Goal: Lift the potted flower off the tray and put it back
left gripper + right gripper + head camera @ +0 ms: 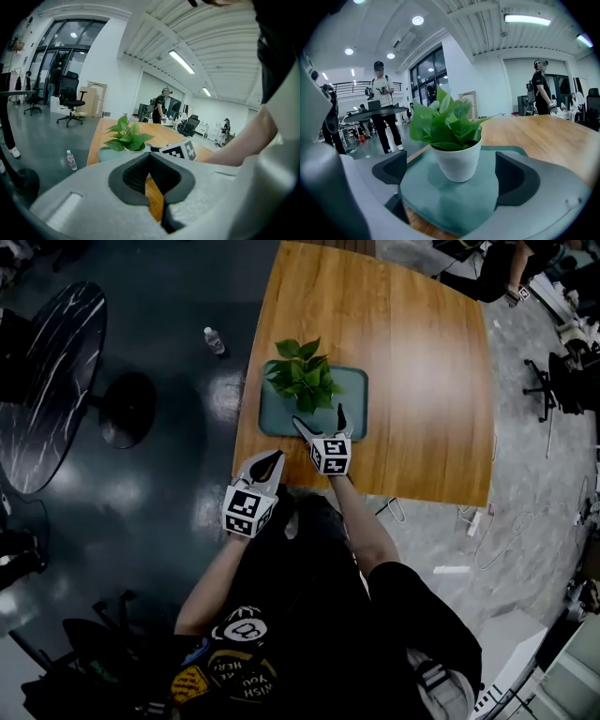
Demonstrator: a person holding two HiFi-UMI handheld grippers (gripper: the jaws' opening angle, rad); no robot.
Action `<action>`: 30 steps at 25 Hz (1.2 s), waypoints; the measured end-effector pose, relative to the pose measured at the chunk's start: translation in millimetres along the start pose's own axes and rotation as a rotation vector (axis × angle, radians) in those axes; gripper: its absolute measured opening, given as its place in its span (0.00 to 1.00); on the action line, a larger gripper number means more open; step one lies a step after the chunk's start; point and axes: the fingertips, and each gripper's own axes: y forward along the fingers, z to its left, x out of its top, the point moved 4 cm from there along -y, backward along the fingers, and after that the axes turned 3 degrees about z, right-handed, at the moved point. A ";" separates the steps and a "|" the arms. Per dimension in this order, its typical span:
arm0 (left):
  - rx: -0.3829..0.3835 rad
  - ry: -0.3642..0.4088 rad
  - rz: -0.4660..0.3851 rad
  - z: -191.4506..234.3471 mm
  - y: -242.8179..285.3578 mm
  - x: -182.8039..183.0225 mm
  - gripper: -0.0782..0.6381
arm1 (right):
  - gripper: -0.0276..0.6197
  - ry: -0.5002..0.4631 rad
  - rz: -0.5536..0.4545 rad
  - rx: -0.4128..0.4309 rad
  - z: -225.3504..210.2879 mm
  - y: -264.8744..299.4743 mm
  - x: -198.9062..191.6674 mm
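My right gripper [321, 424] is wide open and empty. The potted flower [457, 157] stands upright straight ahead of it on the green tray [440, 206]. Its white pot is in line with the gap between my two jaws but beyond the pads, so nothing touches it yet. The tray lies on the wooden worktop [422, 381], and its near edge is just under my right jaws. My left gripper [267, 465] is closed with nothing in it. It is at the near edge of the worktop, to the left of and behind the right one, and the flower is ahead of it, farther off.

I judge that the step in hand is the approach for the grasp. To do it well, I should go forward low and level until the pads are on both sides of the pot, at its middle height and under the leaves. The pot is narrower at the bottom, so a grip too low may slip, and a grip too high would crush the leaves. I should close gently and centred, so that the pot does not tip or slide on the tray, then lift straight up without tilting.
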 end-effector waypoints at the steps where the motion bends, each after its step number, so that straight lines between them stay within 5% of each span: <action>1: -0.002 -0.001 0.004 1.6 -0.6 1.9 0.10 | 0.94 -0.002 0.006 0.000 -3.7 11.3 -0.7; 14: 0.039 -0.109 0.034 -11.4 23.0 14.9 0.10 | 0.91 -0.070 -0.036 0.033 -20.8 82.7 15.0; 18: 0.044 -0.072 -0.002 -9.7 20.9 34.5 0.10 | 0.90 -0.082 -0.035 0.030 -24.7 77.0 27.0; 30: 0.116 -0.047 -0.218 14.9 3.5 144.4 0.10 | 0.90 -0.111 -0.263 0.063 -10.8 -43.7 193.2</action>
